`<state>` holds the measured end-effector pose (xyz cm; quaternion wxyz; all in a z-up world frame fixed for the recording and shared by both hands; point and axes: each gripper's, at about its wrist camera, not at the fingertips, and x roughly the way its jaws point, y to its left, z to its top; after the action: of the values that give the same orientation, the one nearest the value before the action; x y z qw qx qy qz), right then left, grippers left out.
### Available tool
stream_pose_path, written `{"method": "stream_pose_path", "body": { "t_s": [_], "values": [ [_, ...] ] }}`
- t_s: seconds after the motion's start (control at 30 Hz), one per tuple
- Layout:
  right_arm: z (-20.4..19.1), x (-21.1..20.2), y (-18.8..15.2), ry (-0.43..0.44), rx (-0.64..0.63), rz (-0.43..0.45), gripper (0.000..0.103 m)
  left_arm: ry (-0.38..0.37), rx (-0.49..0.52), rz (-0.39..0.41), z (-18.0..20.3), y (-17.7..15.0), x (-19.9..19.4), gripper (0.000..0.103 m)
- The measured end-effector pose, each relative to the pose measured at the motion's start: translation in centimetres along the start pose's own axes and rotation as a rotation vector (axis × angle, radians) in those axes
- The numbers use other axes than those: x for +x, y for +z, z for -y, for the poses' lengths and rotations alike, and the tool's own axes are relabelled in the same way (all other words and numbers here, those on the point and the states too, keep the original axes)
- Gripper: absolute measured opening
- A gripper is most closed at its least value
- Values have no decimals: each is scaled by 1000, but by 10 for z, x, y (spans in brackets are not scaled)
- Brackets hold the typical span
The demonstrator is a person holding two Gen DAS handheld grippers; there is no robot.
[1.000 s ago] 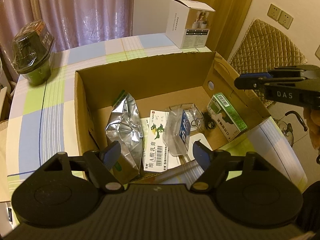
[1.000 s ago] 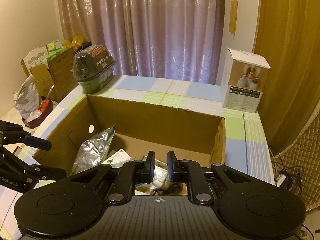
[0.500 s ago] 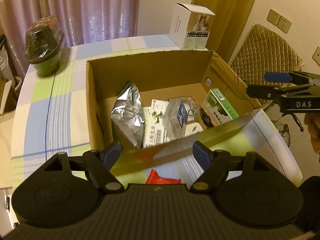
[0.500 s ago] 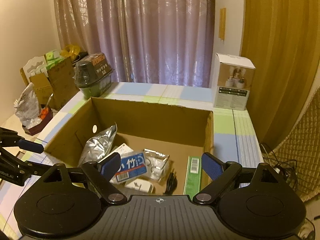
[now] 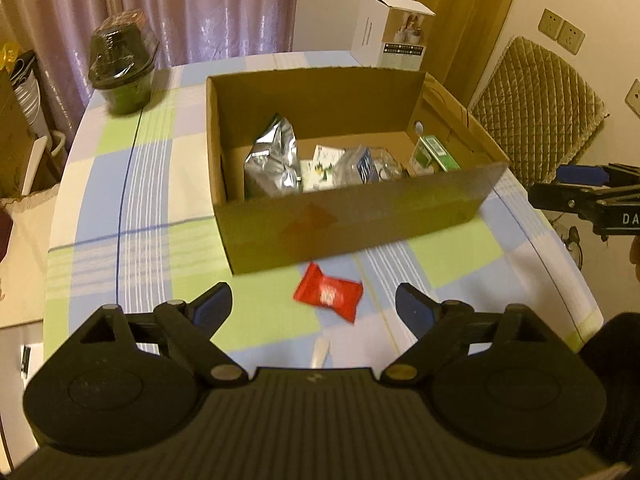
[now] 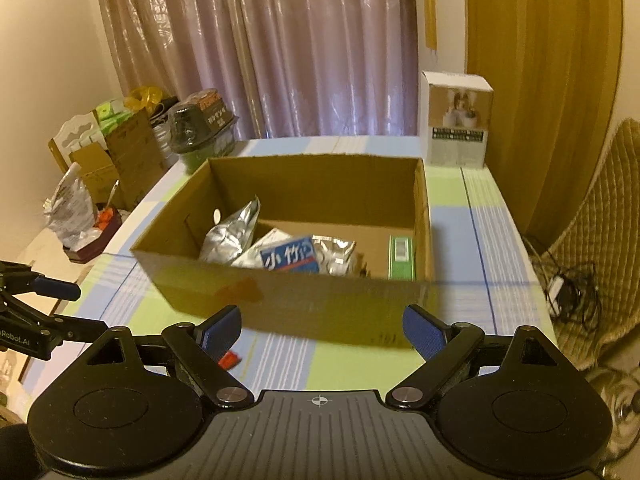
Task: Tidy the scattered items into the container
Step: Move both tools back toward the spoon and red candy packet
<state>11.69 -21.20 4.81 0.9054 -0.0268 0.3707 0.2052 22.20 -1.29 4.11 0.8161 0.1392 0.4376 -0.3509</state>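
The cardboard box (image 5: 352,216) stands open-topped near the middle of the checked surface (image 5: 132,200), its long near wall facing both cameras. Inside it, toward the left end, a crumpled silver foil bag (image 5: 272,164) leans upright. Beside that lie a white carton with green print (image 5: 322,164), a clear packet with a blue label (image 6: 292,258) and, at the right end against the wall, a green box (image 5: 434,154); these lie close together, some overlapping.

Outside the box, just in front of its near wall, a red wrapped sweet (image 5: 328,296) lies flat on the surface, apart from the cardboard. A small pale object (image 5: 321,352) lies nearer the camera than the sweet; it is blurred, and it may be a slip of paper or plastic.

The left claw (image 5: 314,306) hangs above the surface with its jaws opening; the red sweet sits in the gap ahead of them, untouched by either pad. The right claw (image 6: 322,328) is spread wide and pinches nothing, poised before the box's near wall.

Farther out, a dark wrapped tub (image 5: 122,66) stands at the far left edge of the surface and a white product carton (image 5: 390,32) at the far right corner, with purple curtains (image 6: 280,48) behind.
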Motion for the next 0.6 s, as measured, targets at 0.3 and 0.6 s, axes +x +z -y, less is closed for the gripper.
{"method": "stream_pose_path", "body": {
  "t_s": [0.3, 0.6],
  "values": [
    [-5, -22, -28, -1, 33, -38, 93, 4, -16, -10, 13, -34, -20, 96],
    [-11, -34, -44, 9, 36, -76, 93, 16, -9, -32, 17, -54, -33, 98]
  ]
}}
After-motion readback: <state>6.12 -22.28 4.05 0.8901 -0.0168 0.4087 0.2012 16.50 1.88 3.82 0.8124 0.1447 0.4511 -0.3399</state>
